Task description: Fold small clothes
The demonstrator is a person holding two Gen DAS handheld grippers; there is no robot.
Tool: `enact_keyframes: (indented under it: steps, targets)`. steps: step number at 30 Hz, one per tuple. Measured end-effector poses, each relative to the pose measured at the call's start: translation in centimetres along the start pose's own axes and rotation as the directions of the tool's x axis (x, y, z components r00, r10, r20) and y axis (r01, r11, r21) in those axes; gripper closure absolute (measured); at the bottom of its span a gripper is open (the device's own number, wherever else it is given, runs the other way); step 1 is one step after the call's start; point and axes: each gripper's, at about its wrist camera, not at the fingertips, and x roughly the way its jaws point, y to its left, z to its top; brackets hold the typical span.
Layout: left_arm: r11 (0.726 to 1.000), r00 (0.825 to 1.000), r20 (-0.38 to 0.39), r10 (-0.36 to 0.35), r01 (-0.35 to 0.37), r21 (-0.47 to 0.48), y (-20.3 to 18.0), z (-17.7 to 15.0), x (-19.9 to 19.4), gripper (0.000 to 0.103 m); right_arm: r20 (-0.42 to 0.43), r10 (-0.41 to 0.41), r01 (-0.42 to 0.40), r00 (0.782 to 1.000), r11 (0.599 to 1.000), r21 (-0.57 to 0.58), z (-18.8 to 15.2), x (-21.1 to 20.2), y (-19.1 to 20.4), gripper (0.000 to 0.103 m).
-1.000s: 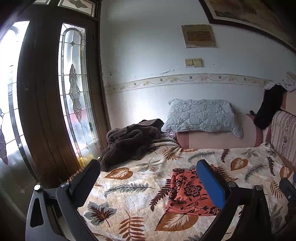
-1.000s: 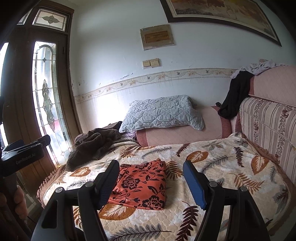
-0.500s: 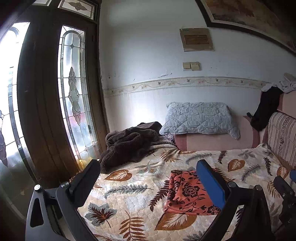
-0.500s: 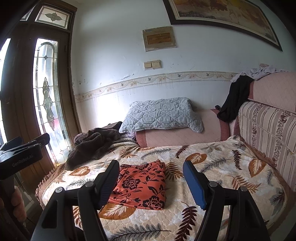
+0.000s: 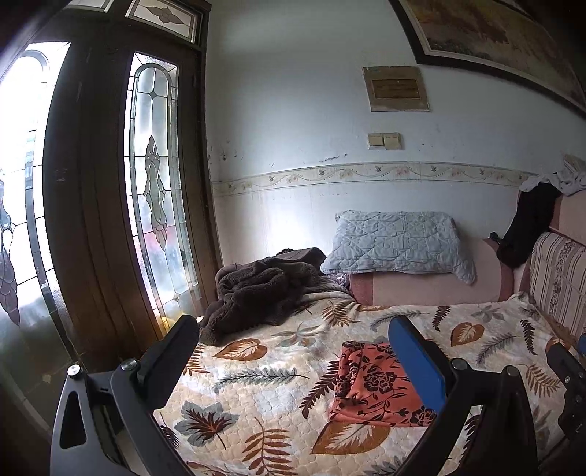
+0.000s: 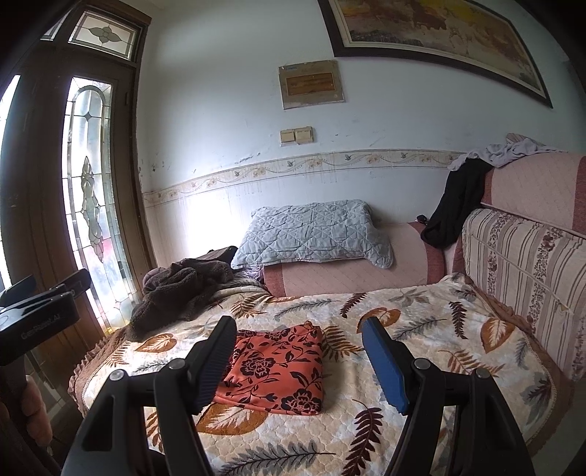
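Now both the left claw (image 5: 293,351) and right claw (image 6: 298,349) gape wide, gripping nothing, above the folded floral cloth (image 6: 278,369).

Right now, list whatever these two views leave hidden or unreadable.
- Folded floral garment: in the left wrist view its right edge sits behind the left gripper's blue finger.
- Same garment, right wrist view: its left edge is behind the right gripper's black finger.
- Wall plaque: text too small to read.
- Large framed painting: top cut off by the frame edge.
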Motion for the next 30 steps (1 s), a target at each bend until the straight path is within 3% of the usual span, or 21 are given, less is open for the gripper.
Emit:
enact_keyframes:
  steps: [30]
  targets:
    - [1.0,0.997,0.07,-0.019,0.019,-0.008,1.0,1.9,-4.0,0.0,0.049,-0.018,0.018,0.999,1.0,0.0,2.3,-4.2,0.8,0.029]
